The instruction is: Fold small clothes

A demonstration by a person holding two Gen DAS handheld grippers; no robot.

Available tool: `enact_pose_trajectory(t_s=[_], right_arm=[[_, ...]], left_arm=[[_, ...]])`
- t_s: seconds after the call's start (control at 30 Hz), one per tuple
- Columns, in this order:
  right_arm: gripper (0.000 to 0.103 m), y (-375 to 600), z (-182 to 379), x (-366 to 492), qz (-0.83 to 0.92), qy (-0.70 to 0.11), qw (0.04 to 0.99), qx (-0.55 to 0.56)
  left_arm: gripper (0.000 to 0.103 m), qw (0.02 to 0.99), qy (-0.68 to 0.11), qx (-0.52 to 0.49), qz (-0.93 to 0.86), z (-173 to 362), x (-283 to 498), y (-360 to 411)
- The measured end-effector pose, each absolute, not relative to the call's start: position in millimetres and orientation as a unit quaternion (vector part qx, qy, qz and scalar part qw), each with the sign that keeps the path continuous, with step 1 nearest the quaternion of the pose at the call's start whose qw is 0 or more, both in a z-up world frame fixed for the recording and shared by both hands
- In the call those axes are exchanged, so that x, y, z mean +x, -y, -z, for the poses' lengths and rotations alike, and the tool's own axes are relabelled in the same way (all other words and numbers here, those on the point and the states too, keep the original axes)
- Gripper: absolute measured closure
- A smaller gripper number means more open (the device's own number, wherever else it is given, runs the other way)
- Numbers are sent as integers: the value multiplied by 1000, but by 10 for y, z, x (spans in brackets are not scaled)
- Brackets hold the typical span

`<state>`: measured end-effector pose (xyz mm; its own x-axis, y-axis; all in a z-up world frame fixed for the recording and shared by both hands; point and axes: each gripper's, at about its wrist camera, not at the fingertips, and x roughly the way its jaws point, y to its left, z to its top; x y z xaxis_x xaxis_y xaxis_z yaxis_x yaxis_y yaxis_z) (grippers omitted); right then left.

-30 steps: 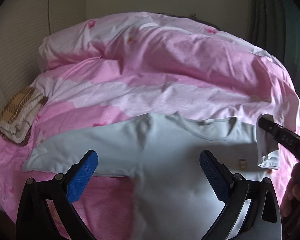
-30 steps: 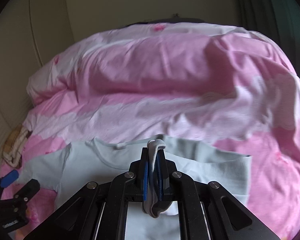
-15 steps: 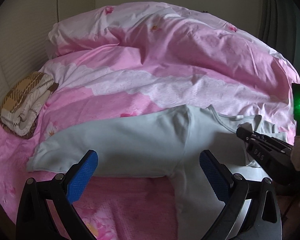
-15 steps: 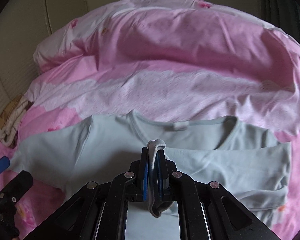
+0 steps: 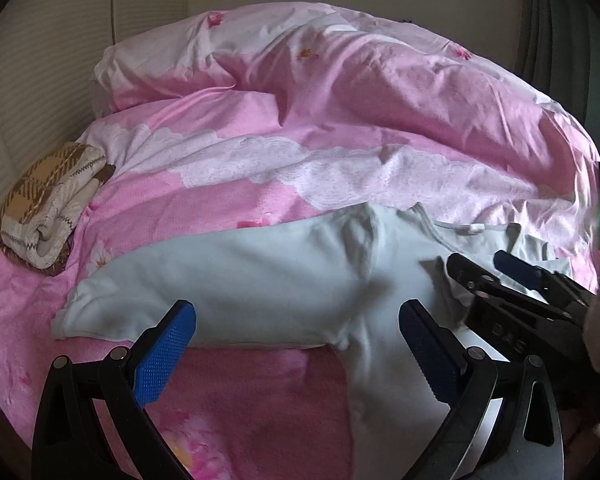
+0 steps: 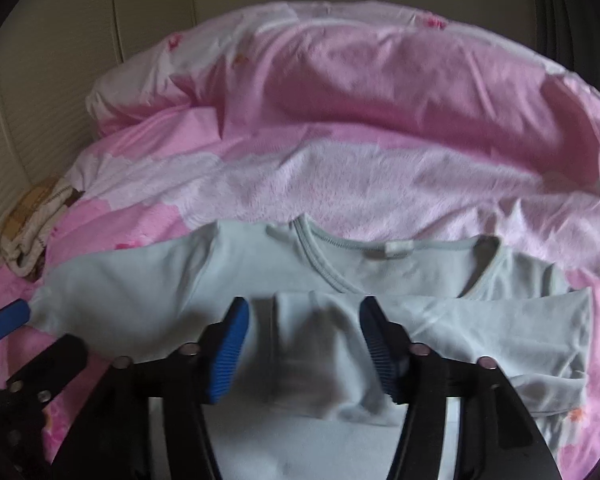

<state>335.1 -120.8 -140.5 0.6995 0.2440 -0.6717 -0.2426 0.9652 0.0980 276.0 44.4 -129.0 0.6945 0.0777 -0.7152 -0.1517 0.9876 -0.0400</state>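
Jaws on the right gripper (image 6: 302,346) now stand apart; half a second ago they were clamped on the cuff of the pale blue shirt (image 6: 148,300). Released cuff lies slumped between the pads, on top of the shirt's chest, so the right sleeve (image 6: 480,320) is folded across the body and let go. Right-side fold looks done, judging by how the cloth lies.

Left gripper (image 5: 296,352) has its jaws wide apart as well, holding nothing, hovering just above the shirt body near the armpit seam. No change there over the last second.

Just ahead of the left jaws, the left sleeve (image 5: 204,280) lies stretched out flat to the left, unfolded. Likely the next piece to bring in; the left gripper would need to shift left to reach its cuff (image 5: 66,312), which lies outside the left pad.

Beyond the right jaws: neckline (image 6: 340,244) with a white label, facing away from the camera.

Shirt lies on a pink bed cover (image 5: 260,196), soft and rumpled, so the folded sleeve could slide or spring back with nothing holding it.

Farther out, left of both jaws, a folded brown plaid cloth (image 5: 48,208) lies well apart from the shirt. Bunched pink duvet (image 5: 380,80) at the far end, against the wall.
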Motion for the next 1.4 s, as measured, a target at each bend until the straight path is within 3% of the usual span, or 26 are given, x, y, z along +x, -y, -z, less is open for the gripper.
enact_pose_trajectory(t_s=[0.33,0.67,1.03,1.23,1.4], right_arm=[[42,2343,1218,2892,-38,-340,939,30],[42,3079,1474,2812,35,-362,931,21],[44,3220,1861,2847,32,-406,913,5],[56,3260,1887,2948,27,-408,912,21],[90,3321,1915,2991,22,-421,905,47]], left_arm=[[2,921,-386,-48,1,1252,2855,209],[39,903,-423,-59,47,1547,3114,679],[60,897,-437,-52,29,1817,3259,707],[65,898,-436,-50,21,1813,3246,687],[65,897,-439,-48,16,1827,3255,671]])
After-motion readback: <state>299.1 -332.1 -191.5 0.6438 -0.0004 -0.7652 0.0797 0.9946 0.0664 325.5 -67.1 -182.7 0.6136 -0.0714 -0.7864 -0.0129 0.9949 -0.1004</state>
